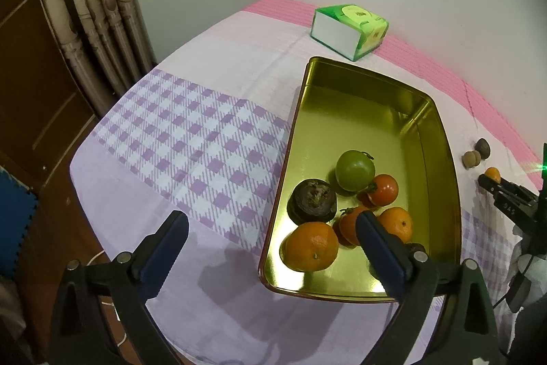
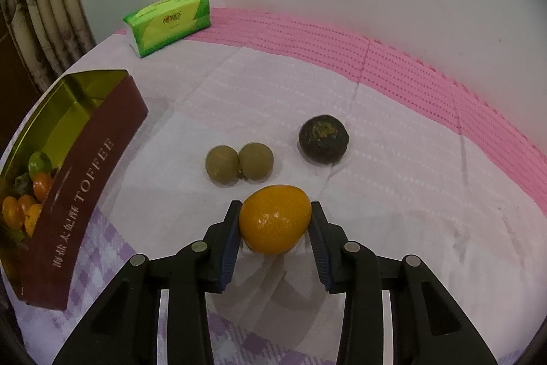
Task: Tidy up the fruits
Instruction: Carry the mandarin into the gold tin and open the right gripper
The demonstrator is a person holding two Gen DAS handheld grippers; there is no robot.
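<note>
A gold-lined toffee tin point(image 1: 441, 159) point(image 2: 82, 180) holds several fruits: a green one point(image 1: 354, 170), a dark one point(image 1: 311, 200), oranges point(image 1: 309, 247) and red tomatoes point(image 1: 384, 190). My right gripper point(image 2: 275, 221) is shut on a small orange fruit point(image 2: 275, 218), held just above the cloth; it also shows at the right edge of the left wrist view point(image 1: 492, 175). Two brown round fruits point(image 2: 239, 164) and a dark fruit point(image 2: 323, 135) lie beyond it. My left gripper point(image 1: 270, 235) is open and empty, hovering over the tin's near left corner.
A green tissue pack point(image 1: 350, 26) point(image 2: 167, 21) lies at the back of the table. The table has a lilac checked cloth point(image 1: 191, 132) and a pink mat point(image 2: 427, 70) along the wall. A curtain point(image 1: 92, 5) hangs at the left, past the table edge.
</note>
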